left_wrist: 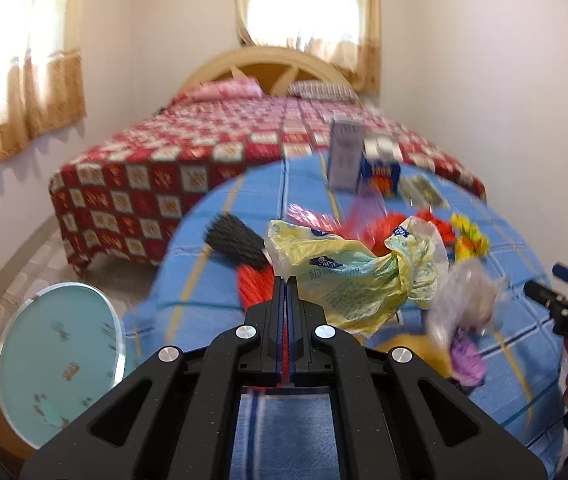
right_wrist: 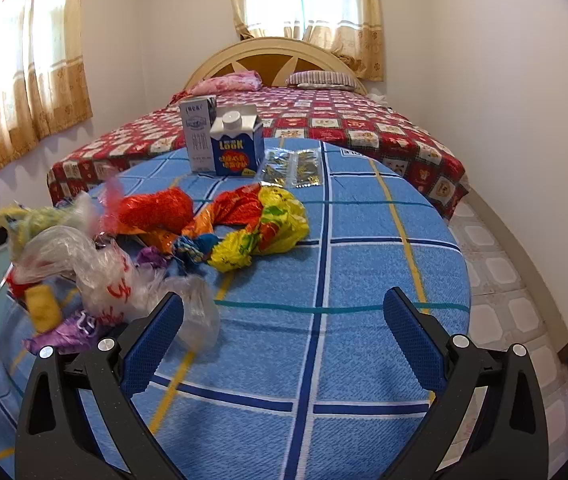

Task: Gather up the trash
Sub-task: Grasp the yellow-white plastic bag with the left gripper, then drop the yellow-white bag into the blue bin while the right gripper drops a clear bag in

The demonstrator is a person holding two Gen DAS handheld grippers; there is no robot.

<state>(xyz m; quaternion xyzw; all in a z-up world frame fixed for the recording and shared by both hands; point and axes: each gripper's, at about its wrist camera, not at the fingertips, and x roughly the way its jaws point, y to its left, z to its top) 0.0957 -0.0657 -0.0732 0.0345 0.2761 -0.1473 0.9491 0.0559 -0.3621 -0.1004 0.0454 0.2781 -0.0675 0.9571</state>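
A heap of trash lies on the round table's blue plaid cloth [right_wrist: 363, 276]. My left gripper [left_wrist: 287, 280] is shut on a red-and-black wrapper [left_wrist: 244, 260], and a red strip of it shows between the pads. A pale yellow plastic bag [left_wrist: 347, 276] lies just right of the fingertips. A clear bag [right_wrist: 96, 272] with red print and a purple wrapper [right_wrist: 68, 328] lie by the left finger of my right gripper [right_wrist: 285, 298]. That gripper is open over bare cloth with nothing between its fingers. Red-orange foil [right_wrist: 156, 208] and a yellow bag [right_wrist: 272, 224] lie further in.
Two cartons, one grey [right_wrist: 198, 136] and one blue and white [right_wrist: 238, 148], stand at the table's far edge beside clear foil packets [right_wrist: 291, 168]. A bed with a red quilt [right_wrist: 363, 120] is behind. A round glass top [left_wrist: 60, 364] stands low on the left, above the tiled floor [right_wrist: 499, 272].
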